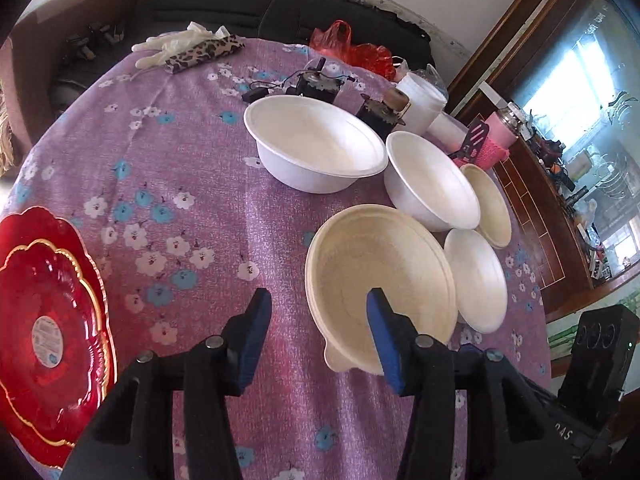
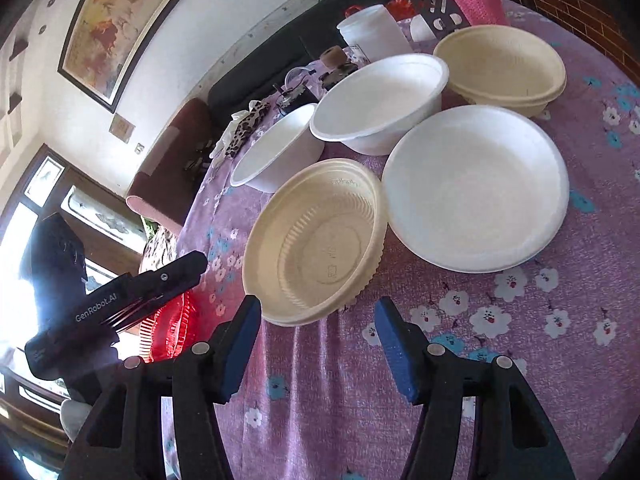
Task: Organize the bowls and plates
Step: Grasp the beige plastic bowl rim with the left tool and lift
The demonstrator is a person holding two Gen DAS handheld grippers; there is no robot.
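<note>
Both grippers [image 1: 316, 312] [image 2: 318, 320] spread, holding nothing | left body [image 2: 116, 304] reads "GenRobot.AI" | cream bowl [image 2: 316, 240] embossing illegible

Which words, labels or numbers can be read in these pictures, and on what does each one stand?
"GenRobot.AI": on the left gripper's black body, seen from the right wrist.
Round sticker on the red plate: print too small to read.
Embossed marks inside the cream bowl: too faint to read.
White letters on the black device at the left view's lower right: cut off, unreadable.
</note>
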